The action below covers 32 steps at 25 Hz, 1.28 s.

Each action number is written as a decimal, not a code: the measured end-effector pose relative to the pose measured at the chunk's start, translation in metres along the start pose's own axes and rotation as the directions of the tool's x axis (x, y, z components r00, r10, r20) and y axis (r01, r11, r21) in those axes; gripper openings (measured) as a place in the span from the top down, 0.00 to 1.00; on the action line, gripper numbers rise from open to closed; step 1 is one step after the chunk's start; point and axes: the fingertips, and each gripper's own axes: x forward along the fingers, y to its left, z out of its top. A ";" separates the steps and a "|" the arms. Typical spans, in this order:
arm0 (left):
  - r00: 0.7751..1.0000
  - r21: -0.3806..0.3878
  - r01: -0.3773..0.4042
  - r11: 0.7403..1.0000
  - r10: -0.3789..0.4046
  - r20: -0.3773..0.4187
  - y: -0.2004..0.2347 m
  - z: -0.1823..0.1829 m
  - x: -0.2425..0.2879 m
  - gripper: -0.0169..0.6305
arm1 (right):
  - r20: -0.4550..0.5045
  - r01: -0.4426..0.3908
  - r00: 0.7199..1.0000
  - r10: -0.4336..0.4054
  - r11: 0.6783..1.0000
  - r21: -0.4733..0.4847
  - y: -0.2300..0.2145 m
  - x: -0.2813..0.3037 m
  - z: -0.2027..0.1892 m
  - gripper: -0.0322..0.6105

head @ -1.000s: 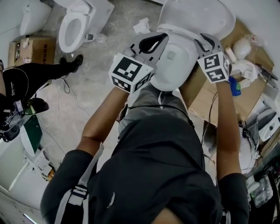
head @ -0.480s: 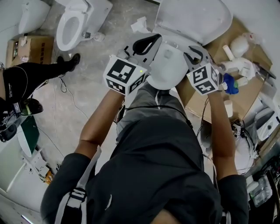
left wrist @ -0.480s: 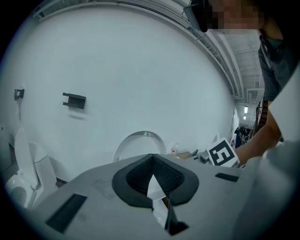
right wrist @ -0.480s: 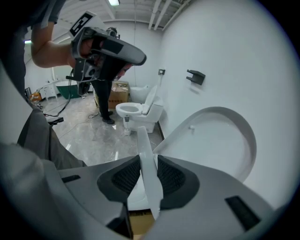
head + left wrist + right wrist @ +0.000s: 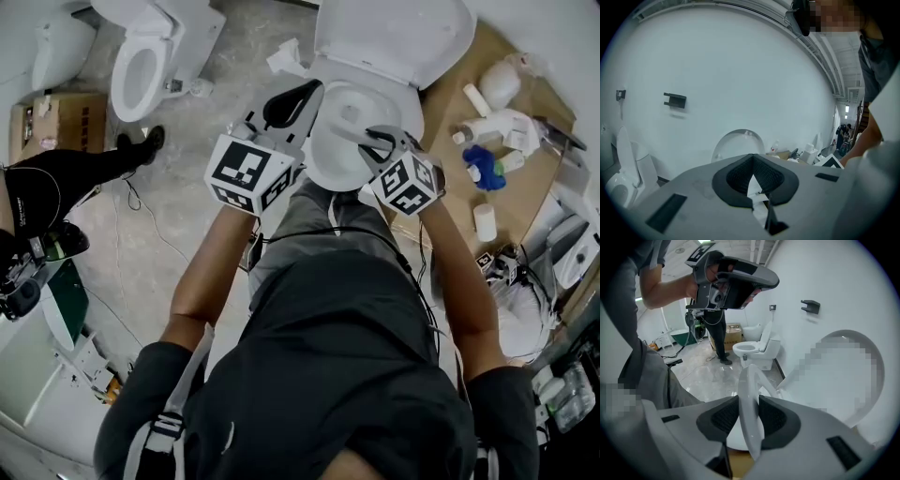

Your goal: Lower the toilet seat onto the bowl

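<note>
In the head view the right gripper (image 5: pixel 371 139) hid the toilet seat's (image 5: pixel 749 380) gripped edge. A second toilet (image 5: pixel 173 37) ran off the top edge. The bottles (image 5: pixel 487 127) were too small to identify.

No readable text, labels, brands or numbers anywhere.

Second toilet (image 5: pixel 141 61): seen upper left.
Box (image 5: pixel 58 114): placed left of it.
Cardboard (image 5: pixel 525 202): spread at right, bottles (image 5: pixel 495 127) laid on it.

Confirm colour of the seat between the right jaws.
White; the seat shows best in the right gripper view.
</note>
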 end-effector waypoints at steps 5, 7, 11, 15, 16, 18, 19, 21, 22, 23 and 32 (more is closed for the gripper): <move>1.000 -0.006 -0.007 1.000 0.007 -0.007 -0.005 -0.006 -0.004 0.97 | -0.021 -0.070 0.997 0.070 0.998 0.002 0.030 0.013 -0.012 0.73; 1.000 -0.010 -0.008 1.000 0.008 -0.011 -0.007 -0.009 -0.005 0.97 | -0.032 -0.094 0.995 0.094 0.996 0.003 0.042 0.018 -0.018 0.73; 1.000 -0.013 -0.010 1.000 0.010 -0.021 -0.009 -0.016 -0.007 0.97 | -0.053 -0.146 0.988 0.146 0.989 0.006 0.063 0.029 -0.029 0.72; 1.000 -0.016 -0.010 1.000 0.009 -0.029 -0.011 -0.023 -0.007 0.97 | -0.084 -0.195 0.977 0.194 0.981 -0.002 0.085 0.040 -0.042 0.72; 0.999 -0.017 -0.010 1.000 0.010 -0.031 -0.011 -0.025 -0.008 0.97 | -0.093 -0.209 0.974 0.208 0.978 0.000 0.091 0.044 -0.045 0.72; 0.999 -0.021 -0.011 1.000 0.010 -0.033 -0.012 -0.028 -0.009 0.97 | -0.105 -0.236 0.966 0.236 0.972 0.013 0.102 0.050 -0.051 0.72; 0.999 -0.024 -0.011 1.000 0.010 -0.034 -0.012 -0.030 -0.010 0.97 | -0.109 -0.248 0.962 0.249 0.968 0.022 0.106 0.054 -0.054 0.72; 0.999 -0.028 -0.011 1.000 0.010 -0.038 -0.012 -0.033 -0.010 0.97 | -0.113 -0.272 0.955 0.275 0.962 0.041 0.116 0.060 -0.060 0.72; 0.999 -0.029 -0.012 0.999 0.011 -0.041 -0.012 -0.034 -0.010 0.97 | -0.114 -0.283 0.951 0.288 0.958 0.054 0.120 0.064 -0.063 0.72; 0.999 -0.030 -0.014 0.999 0.013 -0.043 -0.012 -0.036 -0.011 0.97 | -0.116 -0.294 0.947 0.300 0.953 0.069 0.125 0.068 -0.067 0.73; 0.997 -0.046 -0.038 0.998 0.034 -0.075 -0.004 -0.056 -0.017 0.97 | -0.172 -0.363 0.909 0.381 0.923 0.125 0.162 0.104 -0.098 0.74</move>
